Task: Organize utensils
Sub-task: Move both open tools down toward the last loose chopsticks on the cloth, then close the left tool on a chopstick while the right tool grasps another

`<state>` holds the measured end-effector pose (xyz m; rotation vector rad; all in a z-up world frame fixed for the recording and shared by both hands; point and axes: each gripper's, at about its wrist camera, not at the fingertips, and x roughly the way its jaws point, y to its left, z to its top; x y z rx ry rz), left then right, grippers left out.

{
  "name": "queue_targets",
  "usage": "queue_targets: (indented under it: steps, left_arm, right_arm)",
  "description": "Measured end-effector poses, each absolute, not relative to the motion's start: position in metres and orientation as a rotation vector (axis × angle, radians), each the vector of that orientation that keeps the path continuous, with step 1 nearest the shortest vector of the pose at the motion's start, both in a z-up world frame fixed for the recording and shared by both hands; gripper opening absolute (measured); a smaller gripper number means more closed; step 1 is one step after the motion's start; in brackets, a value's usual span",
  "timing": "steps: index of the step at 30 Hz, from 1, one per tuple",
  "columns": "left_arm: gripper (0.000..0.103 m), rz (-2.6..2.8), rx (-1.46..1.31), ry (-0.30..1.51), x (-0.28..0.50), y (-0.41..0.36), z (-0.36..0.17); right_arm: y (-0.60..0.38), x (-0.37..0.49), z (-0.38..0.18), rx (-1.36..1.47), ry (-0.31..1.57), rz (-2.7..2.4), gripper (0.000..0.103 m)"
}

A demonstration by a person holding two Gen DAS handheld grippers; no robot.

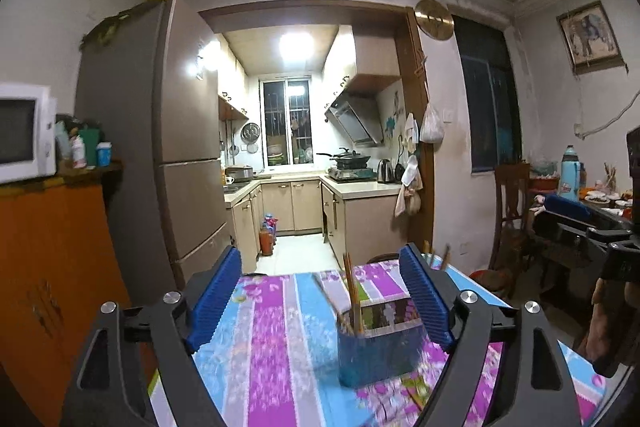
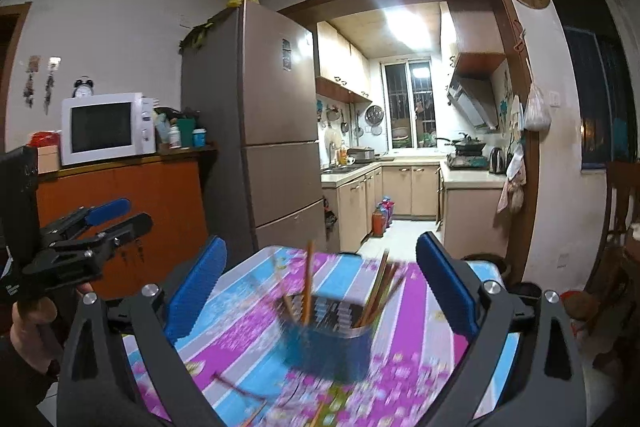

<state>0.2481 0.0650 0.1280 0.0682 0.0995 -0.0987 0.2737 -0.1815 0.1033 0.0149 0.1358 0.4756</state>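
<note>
A lit galley kitchen opens straight ahead through a wood-framed doorway, with a tall brown fridge at its left side and a white microwave on an orange cabinet further left. A round gold clock hangs on the wall right of the doorway, and a dark wooden chair stands at the far right beside a cluttered side table.

Nearest the cameras, the counter wears a cloth striped in blue, purple and white; its far edge ends just before the kitchen's pale floor, and its left edge drops off near the orange cabinet. The left half of the cloth lies bare.

A blue utensil holder stands on the right half of the counter, blurred in both views, with brown chopsticks leaning out of it at different angles. A few loose sticks lie on the cloth in front of it, too smeared to count.

The left gripper hangs above the counter with its blue fingers spread wide, the holder just inside the right-hand one, not touched. The right gripper is likewise wide and holds nothing, framing the holder between its fingers
</note>
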Motion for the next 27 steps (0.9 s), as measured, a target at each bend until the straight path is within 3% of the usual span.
queue_targets:
  steps: [7,11,14,22,27]
  left_arm:
    - [0.084,-0.108,0.013,0.182,0.176,0.087,0.044]
    - [0.084,-0.131,-0.005,0.287,0.152,0.089,-0.013]
    - [0.084,-0.157,0.007,0.37,0.141,0.083,-0.057]
    - [0.081,-0.206,-0.021,0.426,0.121,0.07,-0.103]
    - [0.071,-0.244,0.008,0.435,0.11,0.053,-0.121]
  right_arm:
    - [-0.188,0.204,0.029,0.025,0.195,0.449,0.092]
    - [-0.179,0.173,-0.021,0.004,0.276,0.447,0.064]
    - [-0.168,0.162,-0.059,-0.014,0.361,0.455,0.051]
    - [-0.145,0.16,-0.123,-0.046,0.482,0.43,0.033]
    - [-0.142,0.159,-0.14,-0.076,0.5,0.424,0.029]
